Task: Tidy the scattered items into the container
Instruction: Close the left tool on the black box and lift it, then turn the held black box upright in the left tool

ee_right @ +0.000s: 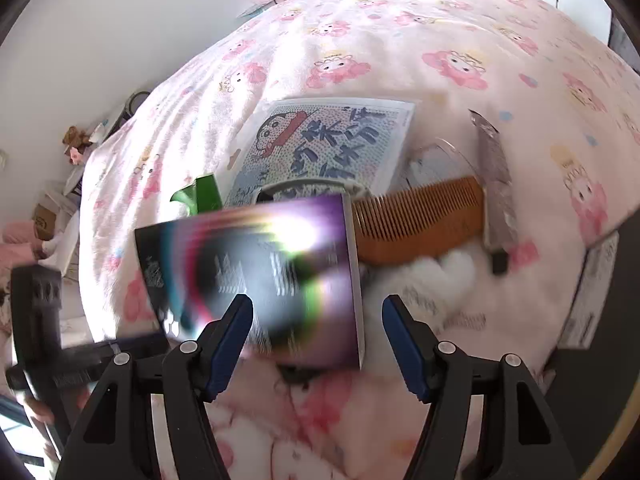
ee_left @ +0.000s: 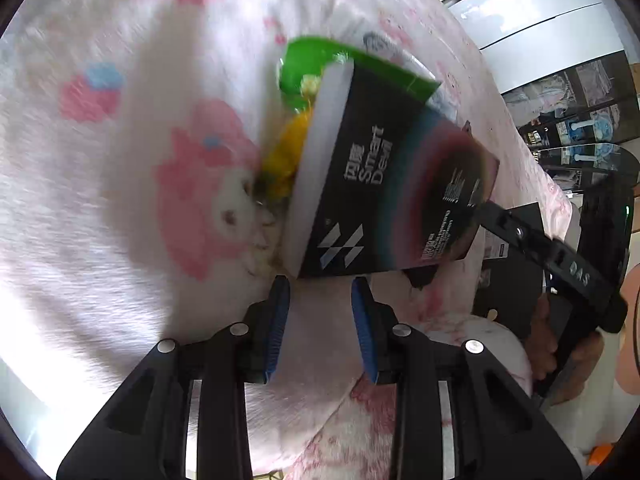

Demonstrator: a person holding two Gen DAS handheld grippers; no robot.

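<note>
the black box (ee_left: 384,184) with the rainbow ring lies tilted on the pink blanket (ee_left: 120,200) of the bed, right in front of both grippers. the left gripper (ee_left: 322,300) has its jaws open a little, with nothing in them, just below the box's edge. the right gripper (ee_right: 316,320) has its jaws wide, with the box (ee_right: 256,272) partly between them, not squeezed. behind the box lie a brown comb (ee_right: 420,216), a cartoon packet (ee_right: 324,140) and a green packet (ee_left: 316,64).
</note>
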